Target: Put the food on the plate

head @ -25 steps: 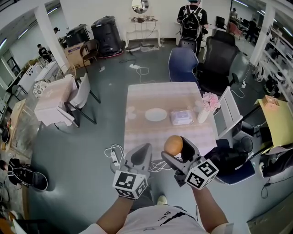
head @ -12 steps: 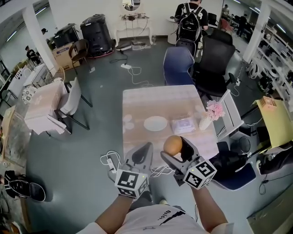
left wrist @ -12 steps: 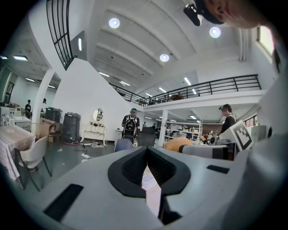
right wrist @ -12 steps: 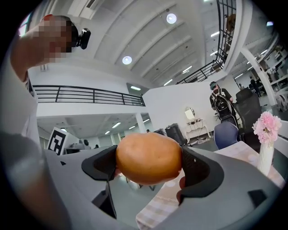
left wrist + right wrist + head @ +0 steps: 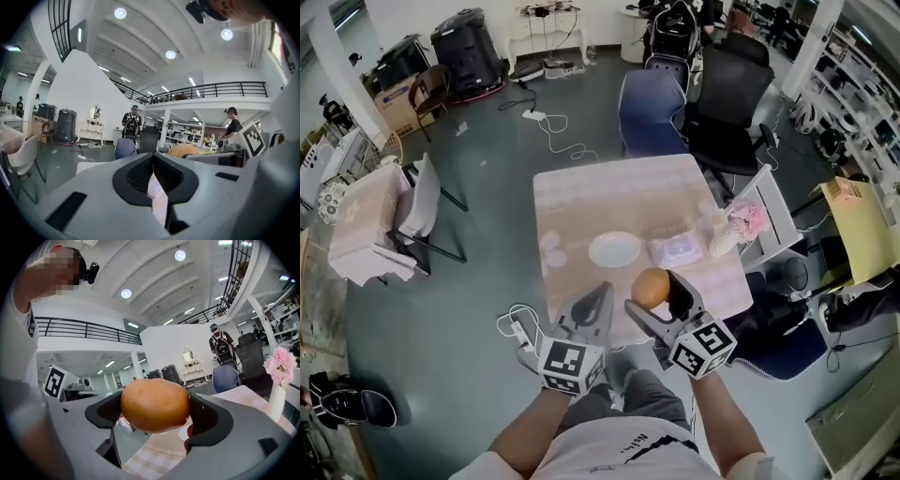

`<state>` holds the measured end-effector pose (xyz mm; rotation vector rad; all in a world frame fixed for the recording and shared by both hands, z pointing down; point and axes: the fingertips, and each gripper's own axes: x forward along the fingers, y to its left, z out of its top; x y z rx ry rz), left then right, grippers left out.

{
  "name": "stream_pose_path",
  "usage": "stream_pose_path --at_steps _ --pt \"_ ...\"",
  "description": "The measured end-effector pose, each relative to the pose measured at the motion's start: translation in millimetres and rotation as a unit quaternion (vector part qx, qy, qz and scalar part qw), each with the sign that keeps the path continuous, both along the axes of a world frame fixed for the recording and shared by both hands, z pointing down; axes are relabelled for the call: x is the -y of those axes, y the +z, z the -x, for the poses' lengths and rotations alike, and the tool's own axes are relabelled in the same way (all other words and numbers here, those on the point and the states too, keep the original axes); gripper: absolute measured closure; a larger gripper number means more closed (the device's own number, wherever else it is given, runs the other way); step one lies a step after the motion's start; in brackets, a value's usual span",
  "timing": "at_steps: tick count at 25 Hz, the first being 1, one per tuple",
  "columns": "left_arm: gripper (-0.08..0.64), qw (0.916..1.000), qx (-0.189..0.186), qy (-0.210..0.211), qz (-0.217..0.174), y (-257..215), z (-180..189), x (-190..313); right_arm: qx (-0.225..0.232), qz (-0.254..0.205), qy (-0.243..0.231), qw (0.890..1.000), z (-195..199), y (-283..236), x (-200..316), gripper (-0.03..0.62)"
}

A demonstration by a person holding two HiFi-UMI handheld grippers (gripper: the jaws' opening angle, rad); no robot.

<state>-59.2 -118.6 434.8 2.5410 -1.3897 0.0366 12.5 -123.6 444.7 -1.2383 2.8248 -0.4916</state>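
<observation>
Golden-brown round food (image 5: 155, 405), clamped at its widest girth by the right gripper's (image 5: 654, 294) fingers over the pale checked bench's (image 5: 609, 192) near edge, looks light, smooth, perhaps squashable. The left gripper's (image 5: 598, 298) fingers are closed on nothing.

Your shirt (image 5: 611, 457) carries a short line of dark print, too small to read; nothing else is legible.

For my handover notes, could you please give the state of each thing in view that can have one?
Right gripper, shut on the round brown food, held clear of the table.
Left gripper, shut and empty.
Plate, empty, on the table.
Flower vase, upright.
</observation>
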Motion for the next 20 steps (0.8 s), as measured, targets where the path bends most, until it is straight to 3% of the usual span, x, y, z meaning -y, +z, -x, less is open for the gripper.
stream_pose_path --at_steps 8,20 --pt "0.552 0.9992 -0.001 -0.004 0.039 43 -1 41 -0.052 0.013 -0.001 0.999 2 51 51 0.179" --pt "0.552 0.9972 0.021 -0.005 0.072 122 -6 113 -0.135 0.080 0.001 0.988 0 170 125 0.179"
